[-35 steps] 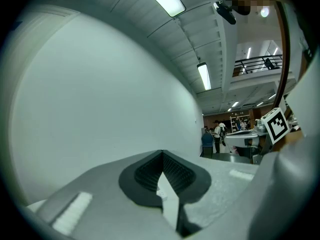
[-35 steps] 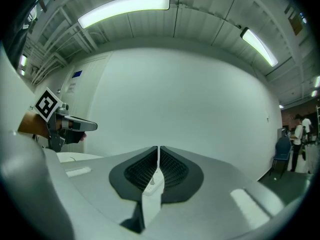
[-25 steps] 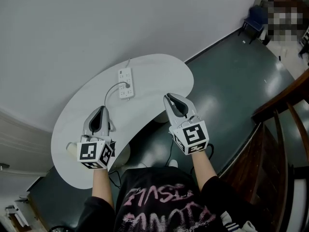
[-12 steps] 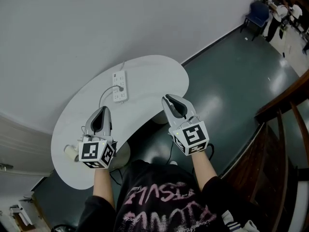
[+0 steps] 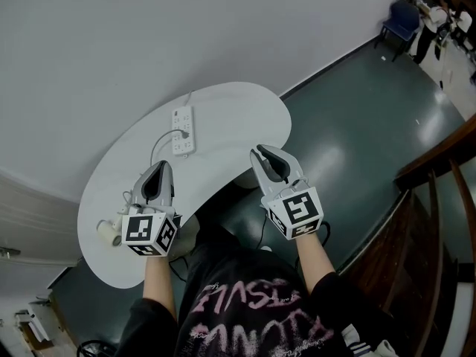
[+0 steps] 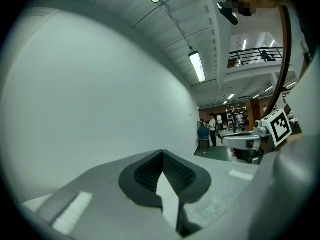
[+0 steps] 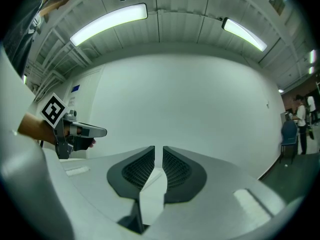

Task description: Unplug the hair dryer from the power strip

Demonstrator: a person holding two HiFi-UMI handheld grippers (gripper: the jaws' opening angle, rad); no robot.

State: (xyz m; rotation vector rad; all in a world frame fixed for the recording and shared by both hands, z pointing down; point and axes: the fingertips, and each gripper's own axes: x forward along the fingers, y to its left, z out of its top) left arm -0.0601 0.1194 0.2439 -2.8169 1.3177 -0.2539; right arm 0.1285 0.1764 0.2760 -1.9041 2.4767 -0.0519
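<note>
Now both tools are held level near front edge of white table [image 5: 238, 117], well apart from power strip [image 5: 182, 130].

Left tool [image 5: 161, 168]: tips together, nothing between.

Right tool [image 5: 259, 153]: narrow gap between pads, jaws just been opening, nothing between.

Power strip lies at far side of table by wall, plug [image 5: 179, 133] in it. Cable [image 5: 155, 149] curves from plug toward left tool. Hair dryer [image 5: 106, 230] lies at table's left end, partly hidden beside left tool's marker cube.

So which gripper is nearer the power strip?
Left. The left gripper is over the table, short of the power strip; the right gripper, empty jaws just opening, is farther, at the table's edge.
</note>
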